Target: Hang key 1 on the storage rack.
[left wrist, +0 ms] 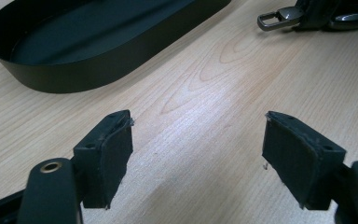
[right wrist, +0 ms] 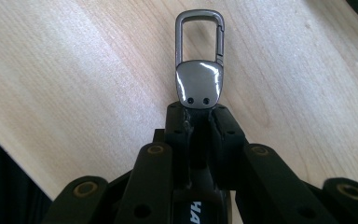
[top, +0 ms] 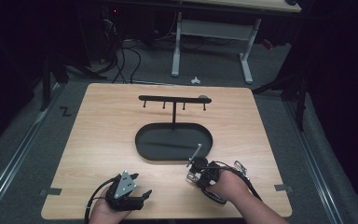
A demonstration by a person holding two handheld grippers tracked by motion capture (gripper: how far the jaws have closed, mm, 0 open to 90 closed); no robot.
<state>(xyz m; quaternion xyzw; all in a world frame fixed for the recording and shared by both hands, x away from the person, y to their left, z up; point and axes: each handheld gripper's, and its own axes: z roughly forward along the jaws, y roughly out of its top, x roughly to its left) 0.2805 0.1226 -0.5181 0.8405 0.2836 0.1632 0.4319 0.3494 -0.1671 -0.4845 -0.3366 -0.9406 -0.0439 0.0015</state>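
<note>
My desk (top: 102,140) is evenly lit from above while the room around it sinks into darkness. Close up, glare whitens the wood between my tongs, and their near parts blur.

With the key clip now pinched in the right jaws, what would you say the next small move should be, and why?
Probably lift the key clip off the table and carry it toward the hook rack. The right gripper is closed on its strap end, the snap hook sticks out free, and the rack's pegs look bare.
</note>
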